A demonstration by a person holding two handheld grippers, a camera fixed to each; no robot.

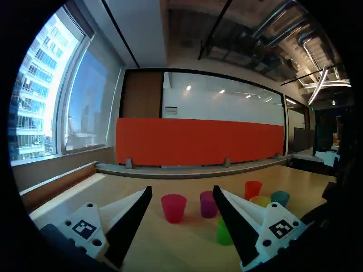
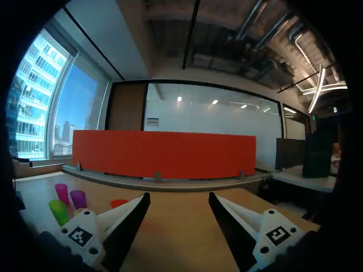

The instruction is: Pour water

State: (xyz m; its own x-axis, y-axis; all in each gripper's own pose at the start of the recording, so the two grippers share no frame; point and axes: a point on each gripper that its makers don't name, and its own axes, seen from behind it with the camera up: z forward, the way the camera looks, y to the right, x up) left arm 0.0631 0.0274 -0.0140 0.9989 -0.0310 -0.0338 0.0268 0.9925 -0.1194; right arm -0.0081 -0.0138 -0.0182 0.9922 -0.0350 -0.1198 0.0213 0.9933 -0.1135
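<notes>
- Nearest the lens, at the bottom of the left gripper view, the left gripper (image 1: 181, 189) is held with jaws spread wide, nothing gripped.
- Between its fingers, a pink cup (image 1: 174, 208) and a purple cup (image 1: 208, 204) are seen upright on the wooden table (image 1: 190, 247); a green cup (image 1: 222, 233) is partly hidden by one finger.
- At lower right, a red cup (image 1: 252, 190), a yellow cup (image 1: 260, 201) and a teal cup (image 1: 280, 198) are grouped.
- In the right gripper view, the right gripper (image 2: 179, 196) is likewise spread wide and empty, with the cups at lower left.

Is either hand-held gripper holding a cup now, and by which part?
Nothing is held. The left hand-held gripper is open, the pink cup untouched ahead of it; the right hand-held gripper is open too.
</notes>
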